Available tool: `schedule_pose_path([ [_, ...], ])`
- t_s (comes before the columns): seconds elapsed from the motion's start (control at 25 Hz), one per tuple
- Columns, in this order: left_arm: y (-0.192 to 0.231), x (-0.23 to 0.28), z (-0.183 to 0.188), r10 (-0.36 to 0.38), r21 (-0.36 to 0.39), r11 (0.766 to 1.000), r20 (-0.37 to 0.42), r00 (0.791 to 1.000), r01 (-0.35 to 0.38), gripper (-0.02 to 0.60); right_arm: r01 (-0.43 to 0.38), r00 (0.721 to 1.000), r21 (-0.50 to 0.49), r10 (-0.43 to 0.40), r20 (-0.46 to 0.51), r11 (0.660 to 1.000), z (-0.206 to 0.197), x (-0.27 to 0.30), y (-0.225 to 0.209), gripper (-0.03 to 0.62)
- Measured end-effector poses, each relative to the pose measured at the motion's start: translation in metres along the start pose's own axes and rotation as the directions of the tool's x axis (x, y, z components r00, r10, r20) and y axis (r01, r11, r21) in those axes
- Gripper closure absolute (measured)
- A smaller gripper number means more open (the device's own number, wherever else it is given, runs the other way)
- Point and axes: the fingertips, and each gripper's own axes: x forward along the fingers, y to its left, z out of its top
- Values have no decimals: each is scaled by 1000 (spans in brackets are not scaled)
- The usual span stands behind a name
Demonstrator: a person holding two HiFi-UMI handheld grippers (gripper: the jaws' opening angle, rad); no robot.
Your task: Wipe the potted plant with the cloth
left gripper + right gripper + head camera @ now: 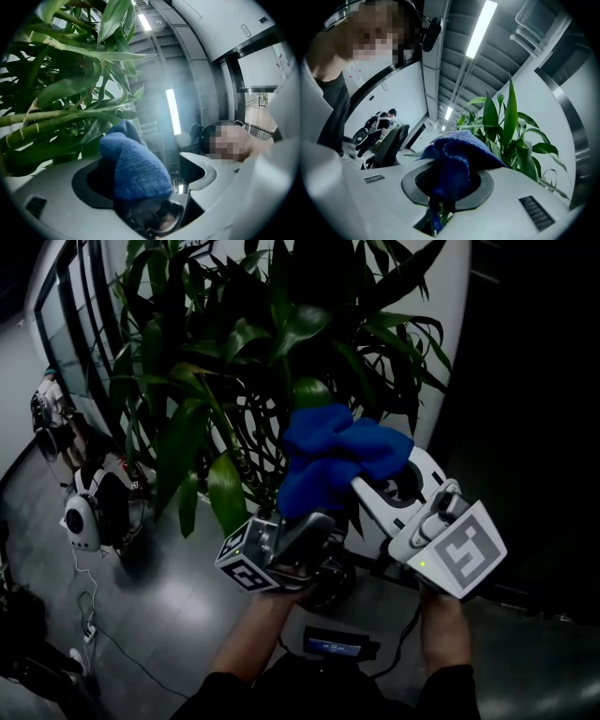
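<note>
The potted plant (pixel 234 352) fills the upper head view with long green leaves; its pot is hidden. A bunched blue cloth (pixel 333 456) sits among the lower leaves. My right gripper (pixel 364 486) reaches in from the right and is shut on the cloth (pixel 454 154), with a sliver of green leaf caught in the slot between its jaws. My left gripper (pixel 302 521) sits just under the cloth. Its jaws stand apart, and the cloth (pixel 136 168) lies against the left one, with a gap to the other. Leaves (pixel 61 89) hang to its left.
Grey gear with a helmet-like shell (pixel 94 507) lies on the dark floor at left, with cables (pixel 89 615) trailing from it. A white curved wall (pixel 455 296) stands behind the plant. A small lit device (pixel 333 646) hangs at the person's waist.
</note>
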Motion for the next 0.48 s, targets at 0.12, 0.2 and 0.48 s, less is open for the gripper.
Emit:
schedule_pose_path([
  [0.12,2,1,-1,7,4,1000,3,1000,-7,158,1,1000,7,-1,-27,1000,-16,-10,9,520],
  [0.2,2,2,-2,8,5,1000,4,1000,-8,156,2,998,-6,-2,-65,1000,-27,-19,15,520],
  [0.48,3,2,-5,15,-6,1000,14,1000,-15,156,5,993,53,2,-120,999,-59,-45,30,520],
])
